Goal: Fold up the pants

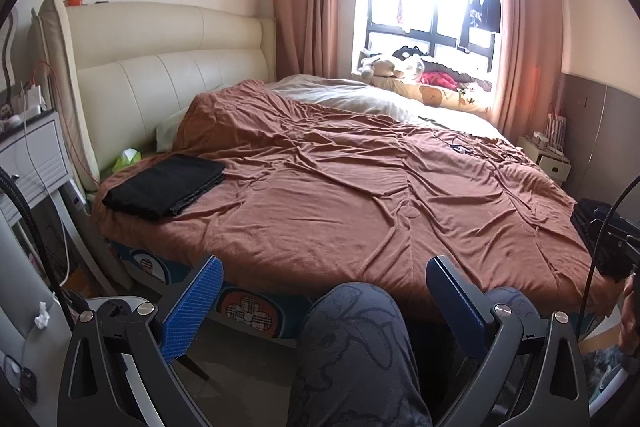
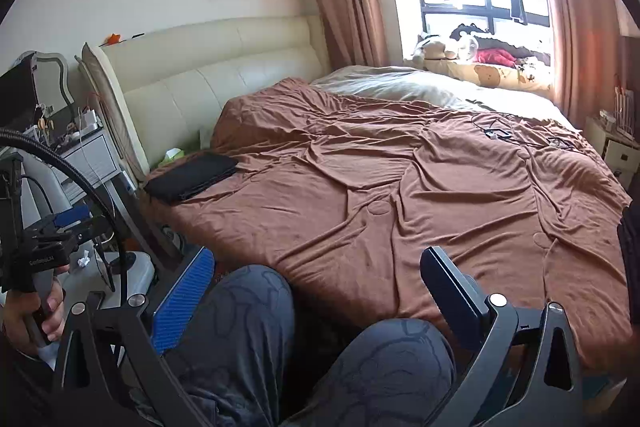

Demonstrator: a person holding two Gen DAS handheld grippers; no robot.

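Both grippers hang low at the near edge of the bed, and neither one has anything in it. The left gripper (image 1: pixel 324 279) has its jaws spread wide, blue pads facing inward, with only the person's patterned knee (image 1: pixel 352 331) showing between them. The right gripper (image 2: pixel 316 267) is just as wide apart and empty, framing both knees (image 2: pixel 248 311).

The black pants (image 1: pixel 166 185) lie folded in a flat rectangle on the brown blanket (image 1: pixel 360 187), near the cream headboard (image 1: pixel 168 67). From the left jaws that is around ten o'clock, well apart, no contact. In the right wrist view the pants (image 2: pixel 192 175) sit at about eleven o'clock, again far from the fingertips.

At nine o'clock in the right view, a hand (image 2: pixel 32 311) grips the other gripper's handle. The window (image 1: pixel 432 11) glares at one o'clock.
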